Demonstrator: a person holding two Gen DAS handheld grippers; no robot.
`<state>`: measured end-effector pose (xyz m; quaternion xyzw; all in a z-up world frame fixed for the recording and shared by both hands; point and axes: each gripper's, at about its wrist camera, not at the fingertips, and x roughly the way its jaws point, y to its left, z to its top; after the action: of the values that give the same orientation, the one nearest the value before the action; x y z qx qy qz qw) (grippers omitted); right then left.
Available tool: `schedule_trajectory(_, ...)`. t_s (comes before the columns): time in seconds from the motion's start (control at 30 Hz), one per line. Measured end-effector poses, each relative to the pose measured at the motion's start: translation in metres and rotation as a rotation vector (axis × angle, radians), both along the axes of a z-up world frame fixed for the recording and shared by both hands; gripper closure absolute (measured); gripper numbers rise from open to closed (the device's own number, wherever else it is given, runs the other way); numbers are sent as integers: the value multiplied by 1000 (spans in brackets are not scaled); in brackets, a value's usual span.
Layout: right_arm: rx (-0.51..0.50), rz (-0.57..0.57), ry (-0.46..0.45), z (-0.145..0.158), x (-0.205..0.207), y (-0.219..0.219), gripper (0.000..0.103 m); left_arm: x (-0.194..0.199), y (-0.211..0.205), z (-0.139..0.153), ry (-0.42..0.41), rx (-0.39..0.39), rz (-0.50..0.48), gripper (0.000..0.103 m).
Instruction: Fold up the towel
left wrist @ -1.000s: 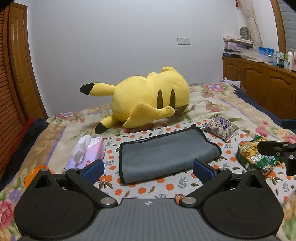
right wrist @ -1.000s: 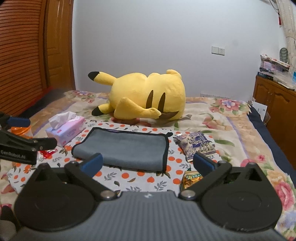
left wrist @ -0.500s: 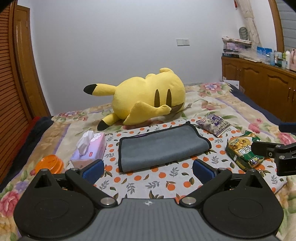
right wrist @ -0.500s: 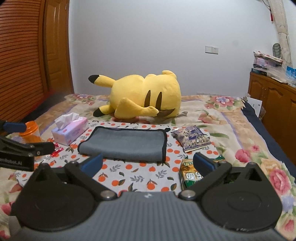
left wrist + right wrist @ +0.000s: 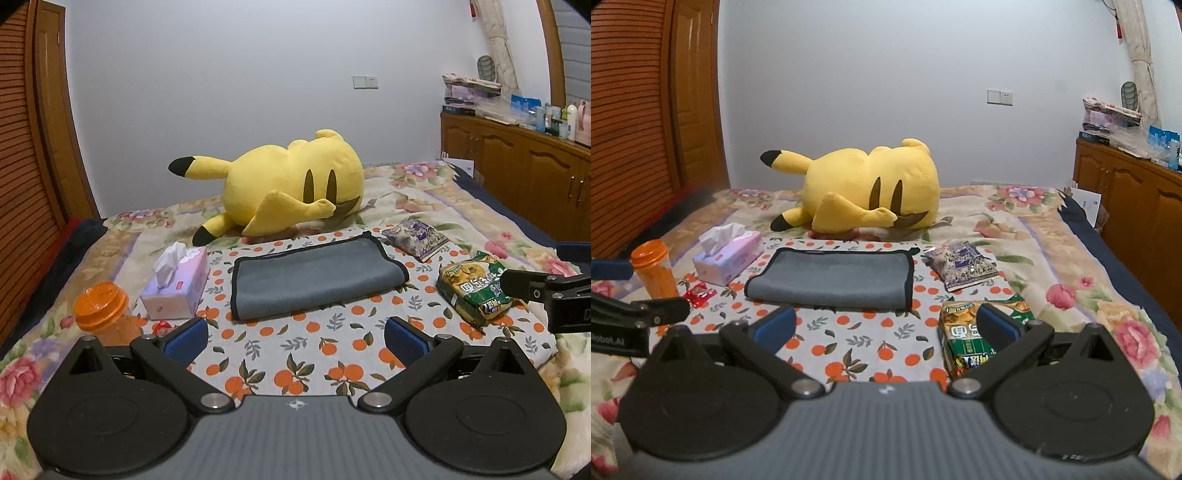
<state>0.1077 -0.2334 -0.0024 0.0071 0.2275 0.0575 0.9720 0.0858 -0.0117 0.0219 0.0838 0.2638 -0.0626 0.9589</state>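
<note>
A grey towel with a black hem (image 5: 317,277) lies folded flat on an orange-print cloth (image 5: 295,354) on the bed; it also shows in the right wrist view (image 5: 831,278). My left gripper (image 5: 295,338) is open and empty, held back from the towel's near edge. My right gripper (image 5: 886,326) is open and empty, also short of the towel, with its right finger over a green snack bag (image 5: 975,332). Each gripper shows at the edge of the other's view.
A yellow plush toy (image 5: 288,188) lies behind the towel. A pink tissue box (image 5: 177,288) and an orange jar (image 5: 99,310) stand to its left. A purple packet (image 5: 417,238) and the green snack bag (image 5: 472,288) lie right. A wooden cabinet (image 5: 517,166) lines the right wall.
Both grippers have drawn back from the towel, so it looks smaller and farther. The towel itself has not moved.
</note>
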Motion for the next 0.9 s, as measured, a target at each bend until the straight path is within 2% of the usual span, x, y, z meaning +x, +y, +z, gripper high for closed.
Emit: schedule_trajectory(0.9,5,1,7,-16,-34,6,0,-36,12,-30,45,-5,38,0)
